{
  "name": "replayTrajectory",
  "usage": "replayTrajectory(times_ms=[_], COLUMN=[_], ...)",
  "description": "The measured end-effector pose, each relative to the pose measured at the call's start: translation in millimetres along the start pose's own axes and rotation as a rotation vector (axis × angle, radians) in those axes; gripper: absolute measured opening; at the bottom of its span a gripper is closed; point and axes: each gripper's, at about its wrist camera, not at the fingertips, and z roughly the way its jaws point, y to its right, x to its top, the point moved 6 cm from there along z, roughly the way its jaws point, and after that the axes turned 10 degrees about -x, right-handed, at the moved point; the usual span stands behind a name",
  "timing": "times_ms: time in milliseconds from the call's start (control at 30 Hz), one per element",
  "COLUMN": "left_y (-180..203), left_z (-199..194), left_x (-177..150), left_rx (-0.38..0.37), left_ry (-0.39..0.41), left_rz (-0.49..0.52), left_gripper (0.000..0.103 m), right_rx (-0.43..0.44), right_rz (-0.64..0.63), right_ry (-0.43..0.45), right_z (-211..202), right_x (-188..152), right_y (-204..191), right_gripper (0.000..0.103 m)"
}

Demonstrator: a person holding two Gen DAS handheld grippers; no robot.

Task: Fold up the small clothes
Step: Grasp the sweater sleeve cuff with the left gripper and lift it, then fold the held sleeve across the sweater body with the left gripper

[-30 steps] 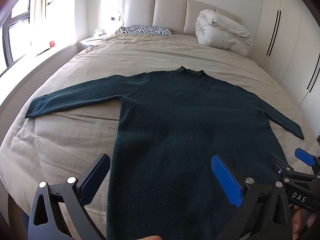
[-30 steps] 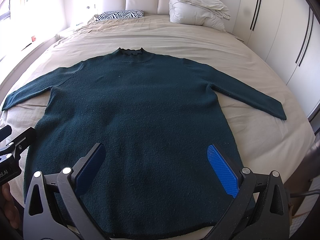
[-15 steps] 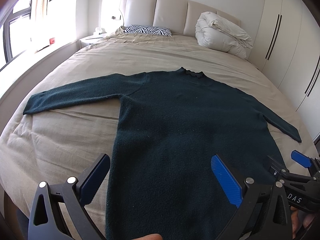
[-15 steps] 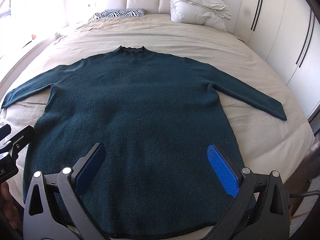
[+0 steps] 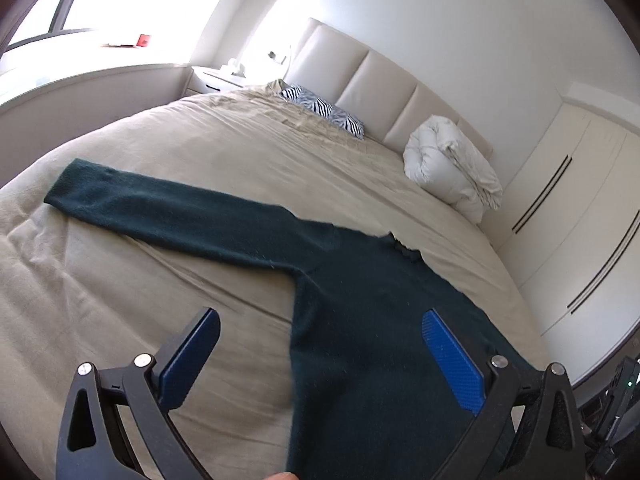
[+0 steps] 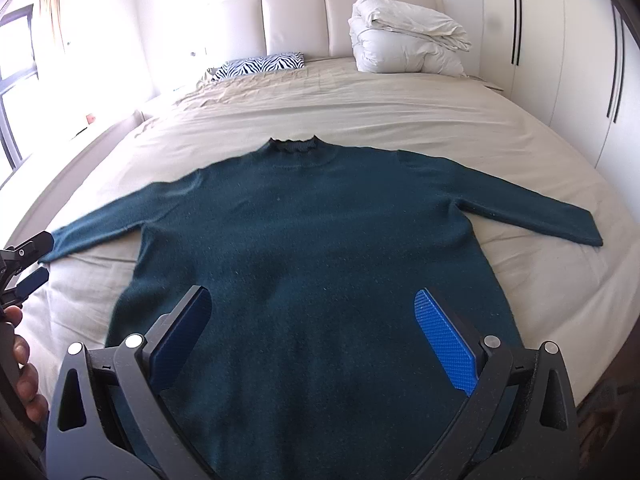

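A dark teal long-sleeved sweater [image 6: 312, 240] lies flat on the beige bed [image 6: 360, 120], collar toward the headboard, both sleeves spread out. In the left wrist view its left sleeve [image 5: 160, 208] stretches across the sheet. My left gripper [image 5: 320, 344] hovers open above the sweater's left side edge, tilted, holding nothing. It also shows at the left edge of the right wrist view as the left gripper [image 6: 30, 260], near the sleeve cuff. My right gripper [image 6: 312, 324] stands open above the lower body of the sweater, empty.
A folded white duvet [image 6: 408, 44] and a zebra-print pillow [image 6: 260, 66] lie by the padded headboard [image 6: 320, 20]. White wardrobe doors [image 6: 580, 60] line the right side. A window ledge [image 5: 80, 76] and nightstand [image 5: 216, 80] sit to the left.
My left gripper has swung left and tilted, now facing the left sleeve and sweater edge. My right gripper has risen slightly with a wider view. The sweater has not moved.
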Motion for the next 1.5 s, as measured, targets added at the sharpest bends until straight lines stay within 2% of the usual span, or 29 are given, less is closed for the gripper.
replayTrajectory(times_ms=[67,133,200,333,500,600,667,900,967,1000,1033,1067,1100,1133,1200,1300,1367,1433,1500], left_y=[-27,-59,-97,-180,-246,-261,-264,-286,-293,-296,-299,-303,-307,-306,-301,-267,-228,-173,-112], left_z=[0,2,-3,-10,-7,3,12,18,19,21,26,31,37,43,47,55,73,106,140], left_x=[12,21,30,48,52,51,53,56,62,63,65,64,64,64,71,94,105,105,84], left_rx=[0.019,0.01,0.015,-0.062,-0.048,-0.04,-0.049,-0.024,-0.016,-0.017,-0.018,-0.015,-0.01,0.002,0.059,0.154,0.21,0.238,0.338], left_ry=[-0.021,-0.054,0.011,0.137,0.25,0.276,0.284,0.378,0.392,0.395,0.39,0.377,0.356,0.332,0.301,0.224,0.131,-0.01,-0.132], left_rz=[-0.071,-0.185,-0.304,-0.59,-0.787,-0.844,-0.859,-0.956,-0.965,-0.971,-0.979,-0.985,-0.986,-0.98,-0.902,-0.643,-0.425,-0.156,0.216], left_gripper=[0.103,0.103,0.103,0.103,0.102,0.09,0.088,0.086,0.078,0.067,0.051,0.041,0.018,0.007,0.007,0.007,0.007,0.007,0.007], right_rx=[0.031,0.067,0.098,0.155,0.21,0.242,0.259,0.287,0.289,0.293,0.295,0.297,0.3,0.301,0.304,0.314,0.326,0.348,0.397], right_rz=[0.017,0.027,0.03,-0.01,-0.036,-0.029,-0.029,-0.012,-0.001,0.005,0.009,0.013,0.015,0.017,0.02,0.047,0.07,0.087,0.103], right_ry=[0.002,-0.003,-0.007,-0.008,-0.005,-0.044,-0.076,-0.119,-0.121,-0.124,-0.126,-0.132,-0.136,-0.14,-0.145,-0.154,-0.175,-0.196,-0.219], right_z=[0,1,2,3,11,25,35,60,67,68,70,71,73,76,79,87,94,104,114], right_x=[9,15,19,26,31,30,28,26,27,27,26,26,25,25,23,22,23,27,34], right_y=[-8,-18,-30,-61,-90,-103,-111,-120,-118,-115,-114,-112,-111,-109,-105,-95,-90,-90,-94], right_gripper=[0.103,0.103,0.103,0.103,0.103,0.098,0.087,0.086,0.085,0.085,0.082,0.081,0.081,0.08,0.075,0.071,0.063,0.061,0.061])
